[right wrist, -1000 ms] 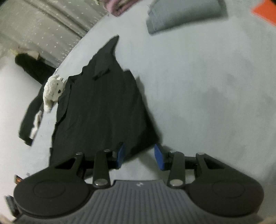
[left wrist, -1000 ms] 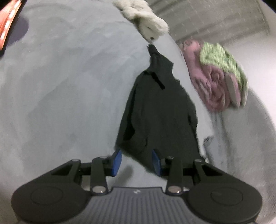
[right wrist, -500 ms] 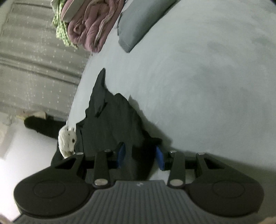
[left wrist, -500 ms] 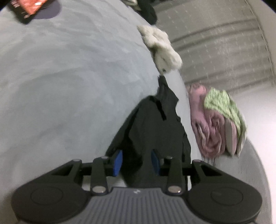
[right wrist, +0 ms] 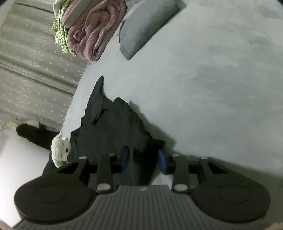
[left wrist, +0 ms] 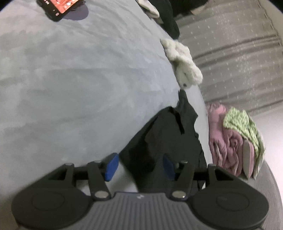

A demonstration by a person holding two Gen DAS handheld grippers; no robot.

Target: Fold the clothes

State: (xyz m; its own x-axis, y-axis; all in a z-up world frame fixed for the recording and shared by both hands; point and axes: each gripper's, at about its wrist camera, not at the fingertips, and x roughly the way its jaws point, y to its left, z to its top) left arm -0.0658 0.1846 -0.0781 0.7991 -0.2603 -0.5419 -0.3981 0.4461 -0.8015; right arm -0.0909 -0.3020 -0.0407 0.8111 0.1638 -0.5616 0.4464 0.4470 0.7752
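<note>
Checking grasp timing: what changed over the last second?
Both grippers closed in on the near hem of the black garment. A second ago it lay ahead of the open jaws; now cloth sits between the jaws of the left gripper and right gripper, bunched up, jaws not yet shut. The stuffed toy, pink quilt and grey pillow have not moved.

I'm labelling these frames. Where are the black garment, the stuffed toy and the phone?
black garment [left wrist: 164,139], left wrist view, middle of the cloth
stuffed toy [left wrist: 184,62], left wrist view, fluffy body
phone [left wrist: 59,5], left wrist view, red screen
</note>
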